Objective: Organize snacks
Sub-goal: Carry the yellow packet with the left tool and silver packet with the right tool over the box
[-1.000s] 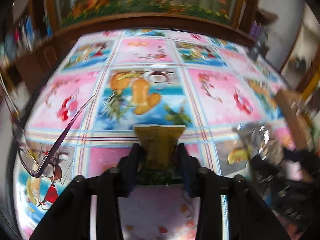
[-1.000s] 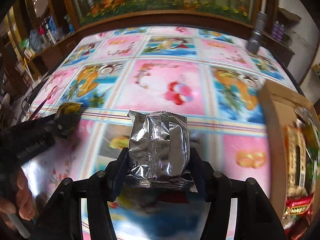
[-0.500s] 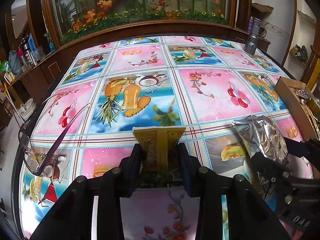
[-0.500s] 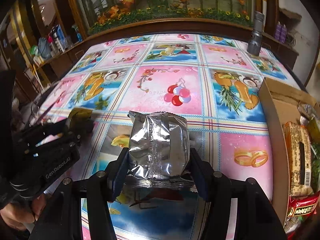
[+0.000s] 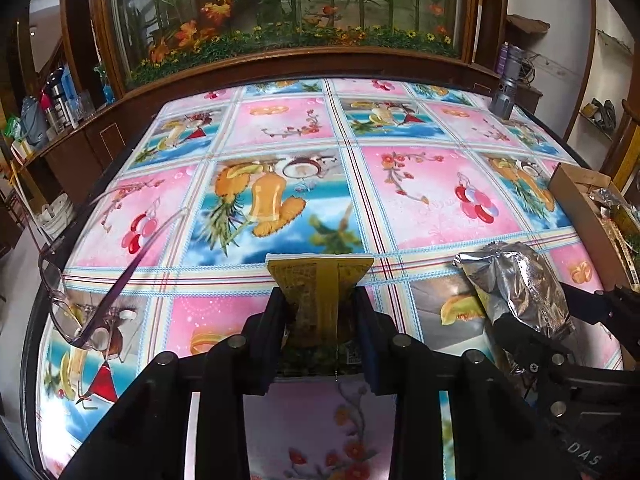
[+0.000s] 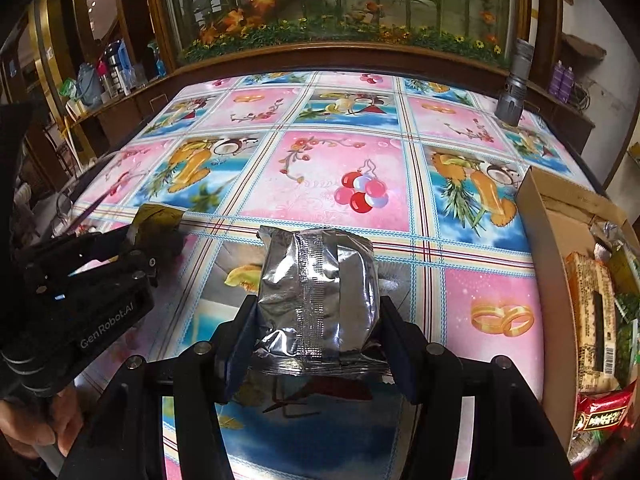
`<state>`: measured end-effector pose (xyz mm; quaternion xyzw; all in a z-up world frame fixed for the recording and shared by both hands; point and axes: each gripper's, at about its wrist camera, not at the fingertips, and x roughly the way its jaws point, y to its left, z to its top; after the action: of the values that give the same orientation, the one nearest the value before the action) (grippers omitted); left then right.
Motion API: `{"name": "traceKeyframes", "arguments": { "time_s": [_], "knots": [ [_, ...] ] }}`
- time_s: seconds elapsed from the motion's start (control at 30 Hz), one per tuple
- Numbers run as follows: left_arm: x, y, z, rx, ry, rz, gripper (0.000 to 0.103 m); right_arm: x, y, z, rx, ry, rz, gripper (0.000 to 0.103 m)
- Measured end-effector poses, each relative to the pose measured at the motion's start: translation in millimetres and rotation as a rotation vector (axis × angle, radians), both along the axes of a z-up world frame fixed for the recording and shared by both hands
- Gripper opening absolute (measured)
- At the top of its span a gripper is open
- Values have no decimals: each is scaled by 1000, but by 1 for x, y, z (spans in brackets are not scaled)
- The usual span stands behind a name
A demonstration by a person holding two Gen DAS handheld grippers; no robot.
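My left gripper (image 5: 320, 297) holds a yellow snack packet (image 5: 318, 272) upright above the table. Its jaws are closing and the pads press the packet's sides. My right gripper (image 6: 318, 309) is shut on a puffy silver foil packet (image 6: 316, 276), also lifted off the tablecloth. In the left wrist view the silver packet (image 5: 520, 280) shows at the right. In the right wrist view the left gripper (image 6: 134, 240) and its yellow packet (image 6: 158, 220) show at the left, with a hand under them.
An open cardboard box (image 6: 548, 248) with several snack packs stands at the table's right edge. A pair of glasses (image 5: 80, 304) lies at the left edge. A grey flashlight (image 6: 514, 88) stands at the far right. A flowery tablecloth (image 6: 340, 160) covers the table.
The left jaws have drawn a little tighter on the yellow packet. The earlier blur is gone and both hands stay almost in place. The right gripper still holds the silver packet.
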<state>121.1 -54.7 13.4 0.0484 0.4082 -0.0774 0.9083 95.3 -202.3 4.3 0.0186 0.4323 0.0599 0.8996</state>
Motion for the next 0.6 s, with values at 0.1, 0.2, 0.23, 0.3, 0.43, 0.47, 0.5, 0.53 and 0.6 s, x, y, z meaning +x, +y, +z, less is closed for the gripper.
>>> {"name": "traceKeyframes", "arguments": {
  "time_s": [0.1,0.2,0.23,0.3,0.43,0.47,0.5,0.53,0.6],
  "knots": [
    [-6,-2,7,2,-52,-6,32,0,-5,2,40,2,-10,63],
    [-15,-9,16,26,-127,-20,32,-3,-7,8,49,-22,-21,63],
    [-17,-11,19,32,-153,-24,32,-4,-8,10,54,-32,-24,63],
    [-22,-15,25,39,-193,-36,32,-6,-10,15,67,-49,-29,63],
    [-28,-18,33,36,-242,-45,32,-9,-12,23,73,-83,-34,63],
    [-29,-18,34,37,-252,-43,32,-9,-12,24,75,-85,-35,63],
    [-30,-19,35,38,-262,-41,32,-9,-13,25,80,-87,-36,63],
    [-31,-19,36,38,-268,-40,32,-10,-13,26,89,-89,-36,63],
    [-33,-18,39,33,-284,-38,32,-11,-14,29,95,-101,-38,63]
  ]
}}
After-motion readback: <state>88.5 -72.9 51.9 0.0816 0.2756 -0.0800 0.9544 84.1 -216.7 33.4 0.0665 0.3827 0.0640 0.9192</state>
